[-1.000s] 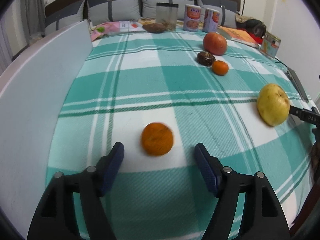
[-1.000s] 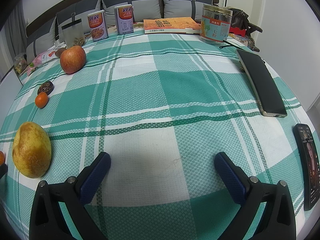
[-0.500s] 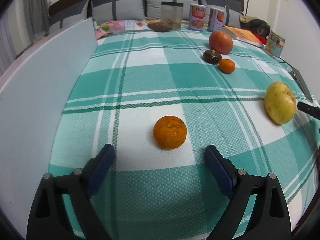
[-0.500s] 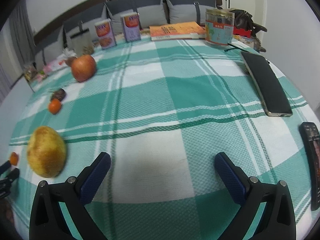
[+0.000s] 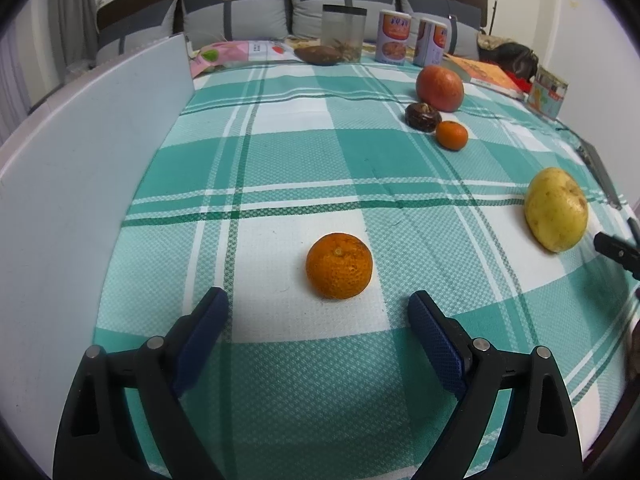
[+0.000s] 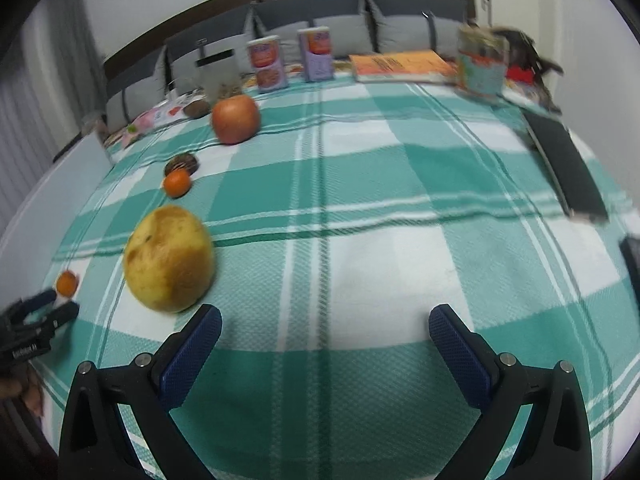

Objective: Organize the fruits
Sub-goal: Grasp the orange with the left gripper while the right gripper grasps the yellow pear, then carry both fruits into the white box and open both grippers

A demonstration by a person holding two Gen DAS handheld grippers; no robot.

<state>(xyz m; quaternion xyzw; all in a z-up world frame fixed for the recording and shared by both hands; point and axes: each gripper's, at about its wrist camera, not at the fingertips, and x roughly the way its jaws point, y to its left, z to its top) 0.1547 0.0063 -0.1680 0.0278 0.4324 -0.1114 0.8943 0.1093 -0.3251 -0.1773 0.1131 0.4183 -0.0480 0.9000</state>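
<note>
An orange mandarin point(image 5: 339, 265) lies on the green checked cloth just ahead of my open, empty left gripper point(image 5: 319, 312). A yellow pear point(image 5: 556, 209) lies to its right; in the right wrist view the pear point(image 6: 169, 258) sits just ahead-left of my open, empty right gripper point(image 6: 325, 326). Farther back are a small mandarin point(image 5: 451, 135), a dark brown fruit point(image 5: 422, 117) and a red apple point(image 5: 439, 83). The right view also shows the near mandarin point(image 6: 66, 282) and the left gripper point(image 6: 38, 316) at far left.
A white board point(image 5: 80, 184) borders the cloth's left side. Two cans point(image 5: 393, 37), a clear jar point(image 5: 344, 32) and an orange book point(image 6: 402, 65) stand at the back. A printed tin point(image 6: 482, 60), a dark flat device point(image 6: 566, 168) and a phone point(image 6: 632, 256) lie right.
My left gripper has backed away slightly from the mandarin and widened. My right gripper has swung left toward the pear, which now lies close to its left finger.
</note>
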